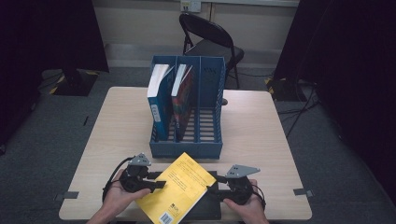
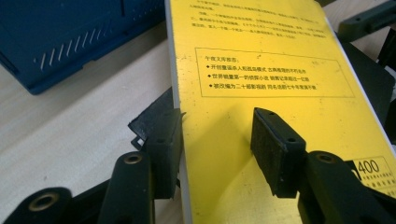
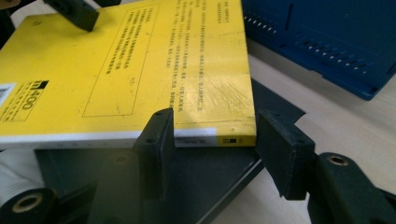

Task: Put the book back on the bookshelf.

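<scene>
Two books are filed in the blue rack (image 1: 211, 148); the yellow book (image 1: 180, 189) is bracketed by the spread jaws of the left gripper (image 1: 158, 181) and the right gripper (image 1: 214, 183), unpinched.

Ahead of me on the pale wooden table (image 1: 261, 135) stands a blue file rack (image 1: 187, 147) with three slots. I see a blue book (image 1: 156, 100) upright in its left slot and a book with a red, patterned cover (image 1: 183, 100) in the middle one, both leaning slightly; the right slot holds nothing. A dark flat board (image 3: 210, 177) lies at the near table edge. Beyond the table stands a black folding chair (image 1: 210, 39) on grey carpet (image 1: 350, 177).
</scene>
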`<state>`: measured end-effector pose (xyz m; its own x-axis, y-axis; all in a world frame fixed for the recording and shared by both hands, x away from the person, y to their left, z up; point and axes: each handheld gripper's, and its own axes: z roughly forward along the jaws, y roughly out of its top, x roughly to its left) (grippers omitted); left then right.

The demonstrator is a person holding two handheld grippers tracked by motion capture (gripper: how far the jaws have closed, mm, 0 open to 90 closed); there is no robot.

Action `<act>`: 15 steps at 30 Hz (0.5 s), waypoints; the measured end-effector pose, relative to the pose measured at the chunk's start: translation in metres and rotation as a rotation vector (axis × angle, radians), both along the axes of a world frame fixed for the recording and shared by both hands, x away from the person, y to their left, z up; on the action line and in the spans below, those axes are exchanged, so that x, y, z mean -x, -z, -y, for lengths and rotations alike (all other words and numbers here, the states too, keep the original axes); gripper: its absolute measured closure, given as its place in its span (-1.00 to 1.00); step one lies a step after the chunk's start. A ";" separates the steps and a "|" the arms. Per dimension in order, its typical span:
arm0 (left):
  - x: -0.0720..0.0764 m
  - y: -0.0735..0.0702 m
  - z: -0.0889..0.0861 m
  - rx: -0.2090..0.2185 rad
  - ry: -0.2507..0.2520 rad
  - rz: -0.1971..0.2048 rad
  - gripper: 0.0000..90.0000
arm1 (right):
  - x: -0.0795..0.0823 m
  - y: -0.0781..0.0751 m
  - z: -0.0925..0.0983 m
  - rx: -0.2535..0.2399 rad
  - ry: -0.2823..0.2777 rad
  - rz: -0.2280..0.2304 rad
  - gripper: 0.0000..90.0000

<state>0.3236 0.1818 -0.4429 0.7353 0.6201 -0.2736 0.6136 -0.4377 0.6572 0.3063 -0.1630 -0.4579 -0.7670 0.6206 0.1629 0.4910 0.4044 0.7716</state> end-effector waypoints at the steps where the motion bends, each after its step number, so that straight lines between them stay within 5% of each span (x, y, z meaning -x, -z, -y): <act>1: -0.002 0.001 -0.001 0.012 -0.003 -0.011 0.18 | -0.002 0.000 -0.001 0.001 0.006 -0.001 0.05; 5: -0.011 0.004 0.001 0.054 -0.014 -0.014 0.21 | -0.005 0.000 -0.002 0.001 0.009 0.003 0.06; 8: -0.015 0.003 0.007 0.040 -0.025 -0.007 0.23 | -0.005 0.000 -0.002 0.000 0.011 0.000 0.06; 15: -0.001 0.002 -0.002 0.043 0.002 -0.051 0.26 | -0.013 0.000 -0.002 -0.006 0.023 0.000 0.18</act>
<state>0.3245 0.1834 -0.4449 0.7209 0.6056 -0.3369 0.6459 -0.4109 0.6435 0.3190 -0.1611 -0.4578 -0.7528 0.6368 0.1666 0.5001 0.3888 0.7738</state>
